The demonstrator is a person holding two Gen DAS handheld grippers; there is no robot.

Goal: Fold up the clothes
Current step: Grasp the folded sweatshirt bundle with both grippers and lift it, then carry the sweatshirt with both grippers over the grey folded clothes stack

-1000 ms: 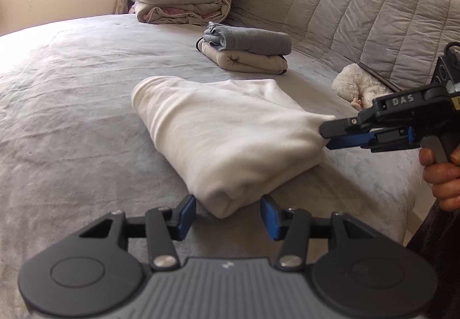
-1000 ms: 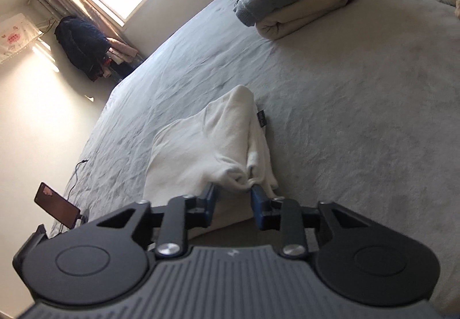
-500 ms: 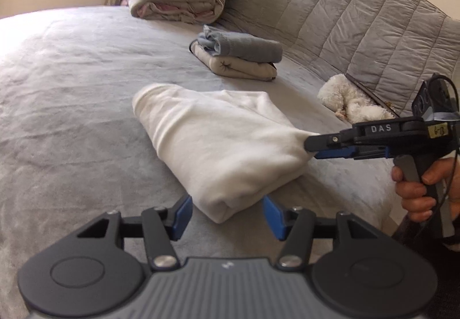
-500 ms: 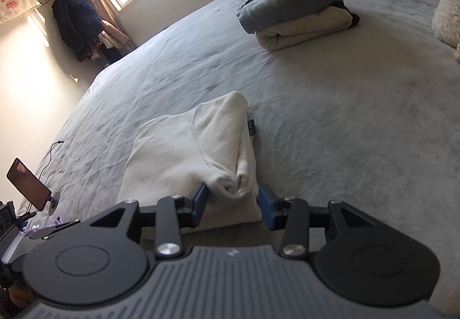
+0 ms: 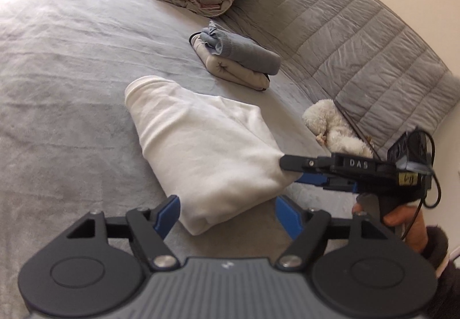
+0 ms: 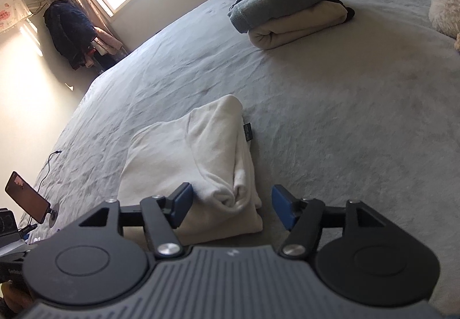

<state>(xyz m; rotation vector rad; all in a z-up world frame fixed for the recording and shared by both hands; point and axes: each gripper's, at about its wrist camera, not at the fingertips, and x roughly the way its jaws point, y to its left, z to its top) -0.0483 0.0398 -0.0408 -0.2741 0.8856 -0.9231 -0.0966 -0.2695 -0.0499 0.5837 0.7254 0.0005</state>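
Left wrist view shows the left gripper (image 5: 227, 215) and right gripper (image 6: 231, 205) opening, releasing the folded white fleece garment (image 5: 207, 152); stacking it likely follows.

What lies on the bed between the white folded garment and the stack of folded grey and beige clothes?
Nothing: in both wrist views only bare grey bedcover separates the white garment from the stack.

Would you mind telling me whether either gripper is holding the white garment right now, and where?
Nothing is held. Both the left gripper and the right gripper have jaws opening, straddling corners of the folded white garment without pressing it.
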